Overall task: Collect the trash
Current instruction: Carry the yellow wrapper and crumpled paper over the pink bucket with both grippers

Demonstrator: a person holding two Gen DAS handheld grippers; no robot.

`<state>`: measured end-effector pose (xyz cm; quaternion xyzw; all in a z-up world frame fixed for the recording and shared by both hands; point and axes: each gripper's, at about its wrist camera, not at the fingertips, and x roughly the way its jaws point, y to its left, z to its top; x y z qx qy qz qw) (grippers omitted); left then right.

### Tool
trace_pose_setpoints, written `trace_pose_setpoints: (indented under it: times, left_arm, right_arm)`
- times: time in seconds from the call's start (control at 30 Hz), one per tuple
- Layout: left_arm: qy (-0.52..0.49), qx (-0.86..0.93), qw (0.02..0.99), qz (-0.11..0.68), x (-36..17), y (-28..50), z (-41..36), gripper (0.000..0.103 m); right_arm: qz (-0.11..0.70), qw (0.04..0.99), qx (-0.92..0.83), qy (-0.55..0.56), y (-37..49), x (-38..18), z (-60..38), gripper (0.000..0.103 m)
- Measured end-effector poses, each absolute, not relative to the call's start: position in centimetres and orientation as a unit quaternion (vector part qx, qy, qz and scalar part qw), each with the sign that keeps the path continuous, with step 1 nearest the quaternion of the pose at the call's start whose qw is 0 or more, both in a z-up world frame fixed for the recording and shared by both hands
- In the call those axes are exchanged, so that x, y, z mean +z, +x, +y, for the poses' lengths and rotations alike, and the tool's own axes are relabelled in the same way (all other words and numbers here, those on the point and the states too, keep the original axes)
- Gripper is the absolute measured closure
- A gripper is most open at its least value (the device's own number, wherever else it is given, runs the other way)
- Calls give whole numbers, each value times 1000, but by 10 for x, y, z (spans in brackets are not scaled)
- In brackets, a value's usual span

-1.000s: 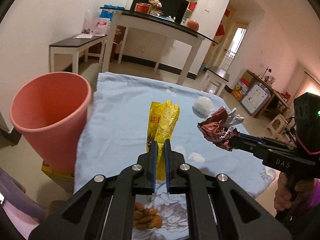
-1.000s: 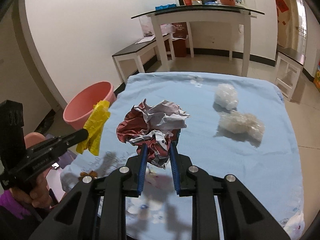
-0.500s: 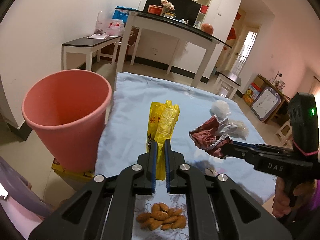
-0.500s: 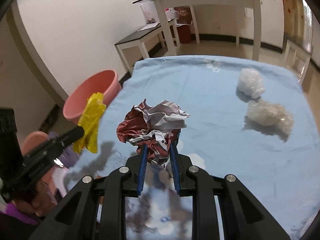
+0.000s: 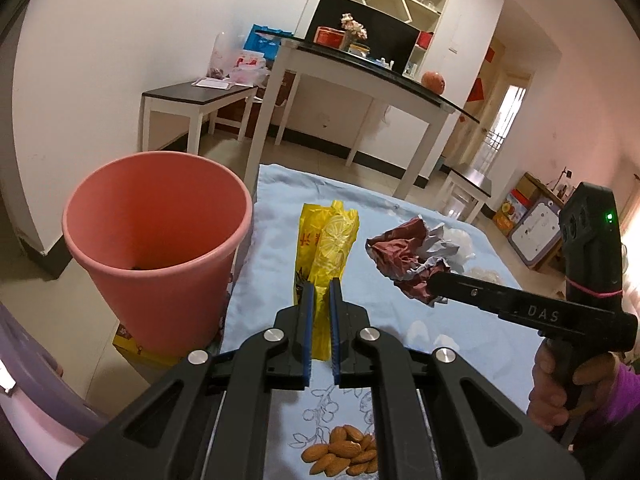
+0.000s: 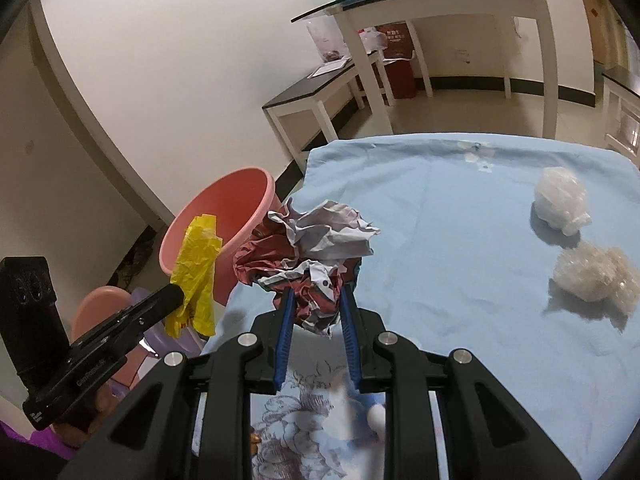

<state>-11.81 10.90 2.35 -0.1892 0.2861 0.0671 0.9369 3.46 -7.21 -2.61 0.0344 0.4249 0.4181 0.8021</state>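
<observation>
So the setup is a tiled living room with white walls and a worktop (image 6: 460,208) under a light blue cloth sitting in the lower middle of both views. Progress-wise I'd call it about halfway, maybe a bit less.

Two bits of trash are already up off the cloth. The left gripper (image 5: 320,320) has its fingers pinching a yellow snack wrapper (image 5: 326,240), which is standing up in the centre of the left view, just right of the pink bin (image 5: 156,236). The right gripper (image 6: 316,320) has its fingers clamped on a crumpled red-and-white paper ball (image 6: 308,256), hanging mid-frame over the left part of the cloth.

Nothing is dropping in yet as far as I can see; the bin's bottom is looking dark and I can't tell what's in there. Still sitting on the cloth: a white plastic wad (image 6: 560,200) and a clear plastic wad (image 6: 596,276) at the right edge of the right view, well apart from both grippers. There's also a pile of almonds (image 5: 344,456) at the bottom of the left view, no idea if that counts as trash.

Room to move: the bin is standing off the cloth's left edge, with its rim about level with the worktop, so the wrapper only needs to go sideways past that edge. The paper ball has the wrapper and the other gripper between it and the bin, so those two are crowding each other a bit. Right half of the cloth is wide open.
</observation>
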Motion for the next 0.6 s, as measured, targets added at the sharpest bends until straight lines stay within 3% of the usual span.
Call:
trace_pose_setpoints:
  times: [0.37,0.6]
  left_arm:
    - [-180,142,942,247,49,-122,154,96]
    - [-211,200,927,235,52,-130,211,96]
  right_arm:
    - [410,798,442,21,49,-9,-29,81]
    - [374,788,489,-10,41,20,47,81]
